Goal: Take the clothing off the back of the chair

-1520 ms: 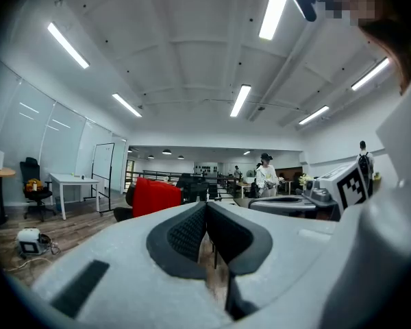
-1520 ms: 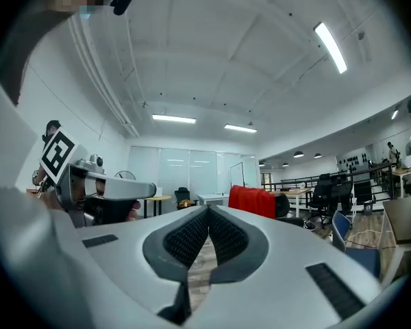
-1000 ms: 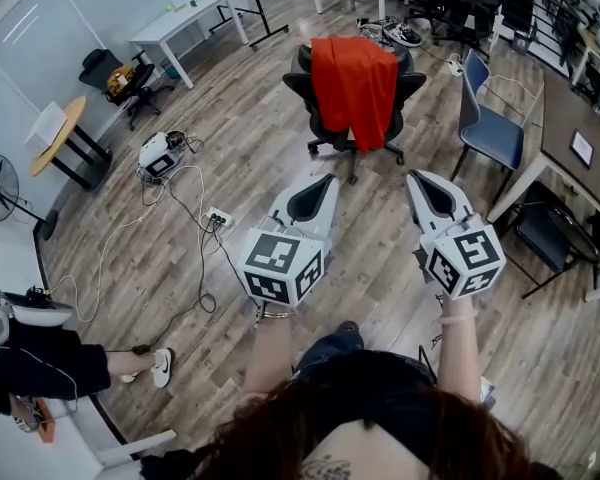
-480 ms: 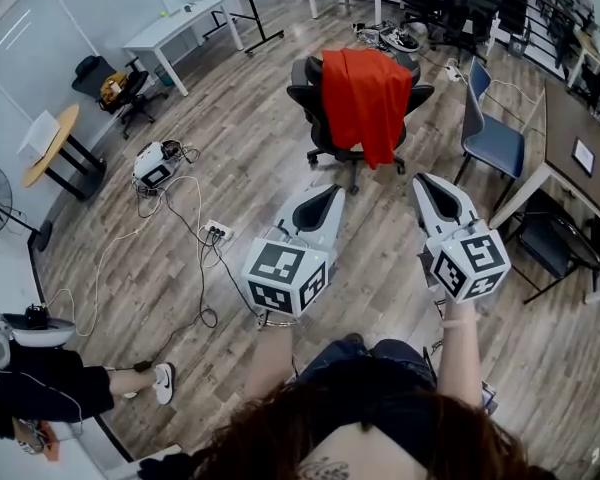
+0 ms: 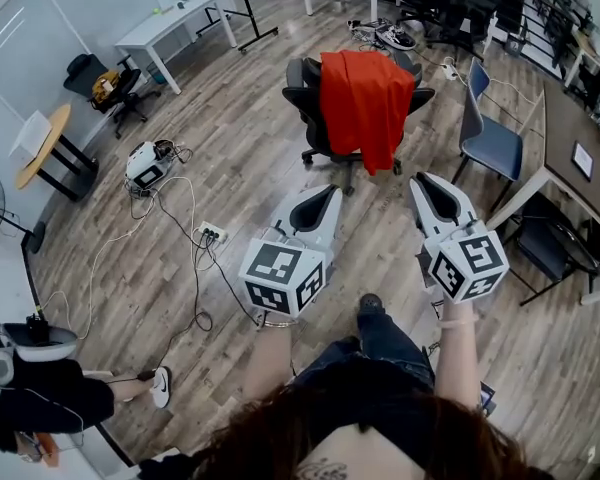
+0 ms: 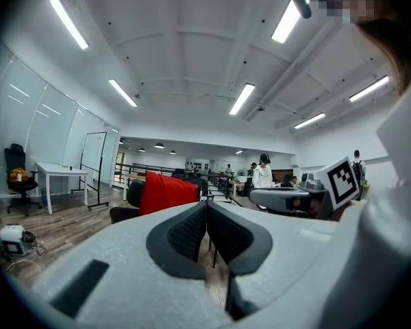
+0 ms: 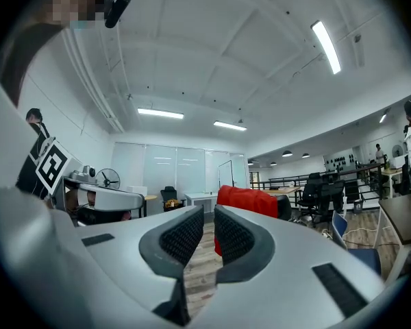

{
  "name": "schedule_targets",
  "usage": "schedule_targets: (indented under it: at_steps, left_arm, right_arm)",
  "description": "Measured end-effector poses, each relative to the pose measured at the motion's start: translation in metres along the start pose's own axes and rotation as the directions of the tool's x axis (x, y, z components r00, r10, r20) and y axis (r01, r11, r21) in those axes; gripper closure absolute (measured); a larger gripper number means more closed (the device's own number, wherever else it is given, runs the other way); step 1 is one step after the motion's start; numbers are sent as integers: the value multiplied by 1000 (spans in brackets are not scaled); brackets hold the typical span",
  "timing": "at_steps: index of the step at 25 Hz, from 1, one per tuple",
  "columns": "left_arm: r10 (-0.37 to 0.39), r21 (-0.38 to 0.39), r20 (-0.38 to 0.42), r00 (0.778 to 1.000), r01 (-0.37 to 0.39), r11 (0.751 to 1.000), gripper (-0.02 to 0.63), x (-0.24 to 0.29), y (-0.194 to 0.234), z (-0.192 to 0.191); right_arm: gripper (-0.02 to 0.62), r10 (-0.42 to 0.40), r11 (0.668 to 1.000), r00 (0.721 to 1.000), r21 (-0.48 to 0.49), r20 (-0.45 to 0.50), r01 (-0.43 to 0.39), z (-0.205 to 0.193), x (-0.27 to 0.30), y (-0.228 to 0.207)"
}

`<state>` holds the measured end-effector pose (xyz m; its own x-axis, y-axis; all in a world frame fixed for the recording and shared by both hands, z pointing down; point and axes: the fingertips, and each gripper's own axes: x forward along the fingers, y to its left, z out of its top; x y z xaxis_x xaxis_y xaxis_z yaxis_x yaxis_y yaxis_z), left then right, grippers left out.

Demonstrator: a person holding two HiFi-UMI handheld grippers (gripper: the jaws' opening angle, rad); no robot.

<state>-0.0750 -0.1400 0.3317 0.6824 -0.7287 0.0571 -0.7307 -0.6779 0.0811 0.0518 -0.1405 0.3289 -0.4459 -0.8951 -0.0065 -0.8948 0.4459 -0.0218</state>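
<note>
Red clothing (image 5: pixel 365 103) hangs over the back of a black office chair (image 5: pixel 305 88) standing on the wooden floor ahead of me. Both grippers are held level and point at it from a distance. My left gripper (image 5: pixel 328 190) is shut with nothing in it; its own view shows the jaws (image 6: pixel 206 205) pressed together and the red clothing (image 6: pixel 166 192) beyond them. My right gripper (image 5: pixel 420 179) is empty and its jaws are opening. A narrow gap shows at its tips (image 7: pixel 209 212), with the red clothing (image 7: pixel 250 201) behind.
A blue chair (image 5: pixel 490 133) and a dark table (image 5: pixel 570 133) stand to the right of the office chair. A power strip (image 5: pixel 209 234) with trailing cables lies on the floor at left. Farther left are a white desk (image 5: pixel 170 26) and a round table (image 5: pixel 42 146). A seated person's leg (image 5: pixel 50 396) shows at lower left.
The chair with the red clothing has come closer and looks larger. Both grippers advanced toward it, and the person's foot has stepped forward between them.
</note>
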Motion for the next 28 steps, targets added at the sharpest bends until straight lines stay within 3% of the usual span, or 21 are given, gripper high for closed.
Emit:
schedule_targets:
  at_steps: [16,28]
  left_arm:
    - [0,-17,-3,1000,0,1000,588,78,34,-1]
    - [18,16,-38,999,-17,1000,584,134,63,-4]
  right_arm:
    - [548,43,999,999,26,6,-43,-11,69,-55]
    - [515,76,996,997,41,4,-76,-16,118,-100]
